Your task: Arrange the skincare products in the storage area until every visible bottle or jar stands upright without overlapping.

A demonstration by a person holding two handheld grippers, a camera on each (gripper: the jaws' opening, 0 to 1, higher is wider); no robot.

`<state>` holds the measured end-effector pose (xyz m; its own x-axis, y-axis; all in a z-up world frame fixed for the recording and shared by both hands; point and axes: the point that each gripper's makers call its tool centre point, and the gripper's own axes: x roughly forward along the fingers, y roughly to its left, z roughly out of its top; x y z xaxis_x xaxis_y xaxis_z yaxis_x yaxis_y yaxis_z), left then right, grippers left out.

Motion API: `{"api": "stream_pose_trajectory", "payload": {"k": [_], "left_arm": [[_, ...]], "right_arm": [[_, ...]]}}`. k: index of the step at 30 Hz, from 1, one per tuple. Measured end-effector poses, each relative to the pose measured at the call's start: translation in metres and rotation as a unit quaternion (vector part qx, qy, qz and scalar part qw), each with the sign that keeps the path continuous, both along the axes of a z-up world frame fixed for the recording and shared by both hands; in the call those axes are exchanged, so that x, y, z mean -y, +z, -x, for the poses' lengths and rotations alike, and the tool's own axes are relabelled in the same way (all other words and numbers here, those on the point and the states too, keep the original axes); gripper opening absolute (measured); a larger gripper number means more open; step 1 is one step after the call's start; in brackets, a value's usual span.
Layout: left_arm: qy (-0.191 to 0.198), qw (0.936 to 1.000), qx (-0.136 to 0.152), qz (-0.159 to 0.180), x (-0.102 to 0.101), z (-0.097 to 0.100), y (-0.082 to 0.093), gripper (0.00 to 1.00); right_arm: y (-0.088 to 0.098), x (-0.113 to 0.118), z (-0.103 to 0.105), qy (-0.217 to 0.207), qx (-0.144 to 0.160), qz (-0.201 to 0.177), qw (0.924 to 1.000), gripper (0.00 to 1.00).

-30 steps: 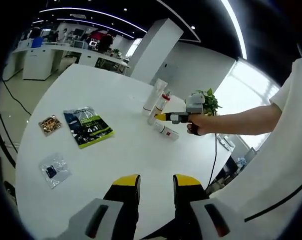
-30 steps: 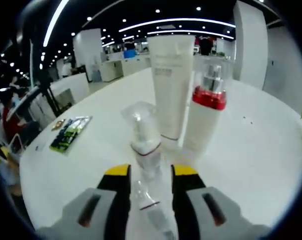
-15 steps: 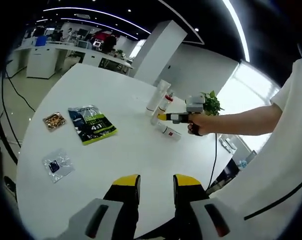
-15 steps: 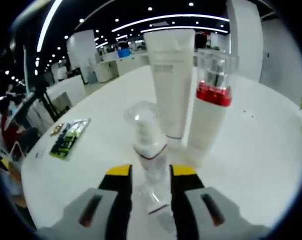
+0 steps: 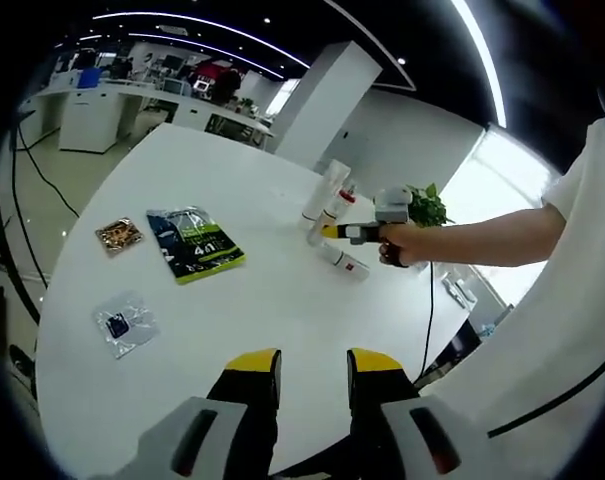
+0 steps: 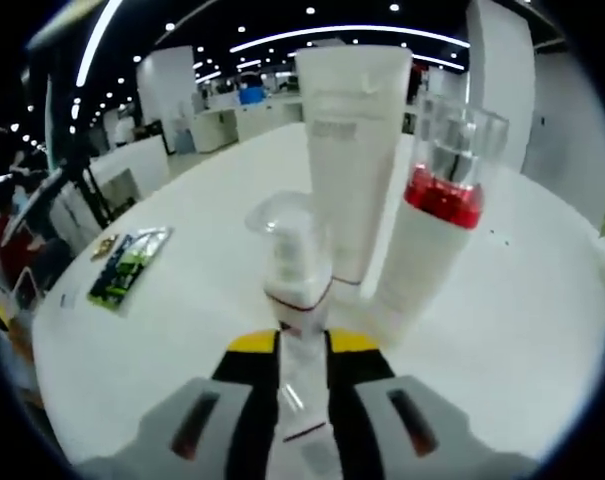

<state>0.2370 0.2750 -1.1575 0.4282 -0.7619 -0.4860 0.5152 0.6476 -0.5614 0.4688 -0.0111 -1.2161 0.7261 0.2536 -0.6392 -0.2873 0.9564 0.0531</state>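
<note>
My right gripper (image 6: 302, 345) is shut on a small clear-capped pump bottle (image 6: 294, 280) whose body runs back between the jaws. Just behind it stand a tall white tube (image 6: 352, 150) and a white bottle (image 6: 427, 240) with a red band and clear cap. In the left gripper view, the right gripper (image 5: 330, 232) is held by a hand next to the standing tube (image 5: 317, 195), with a small white bottle (image 5: 348, 263) lying on the table right under it. My left gripper (image 5: 314, 365) is open over the table's near edge, holding nothing.
The round white table (image 5: 262, 310) carries a green sachet (image 5: 195, 243), a gold packet (image 5: 119, 236) and a clear packet (image 5: 125, 325) on its left half. A potted plant (image 5: 427, 205) stands beyond the hand. The green sachet (image 6: 127, 265) also lies left of the products.
My right gripper's jaws have narrowed from a wide gap onto the small pump bottle. The left gripper view has drifted slightly; its jaws stay open.
</note>
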Motion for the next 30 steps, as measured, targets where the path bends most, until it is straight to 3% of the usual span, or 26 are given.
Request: {"api": "stream_pose_trajectory", "payload": {"k": [30], "left_arm": [[0.0, 1.0, 0.004, -0.008, -0.002, -0.015, 0.004, 0.27]], "right_arm": [[0.001, 0.009, -0.019, -0.018, -0.003, -0.003, 0.9998, 0.16]]}}
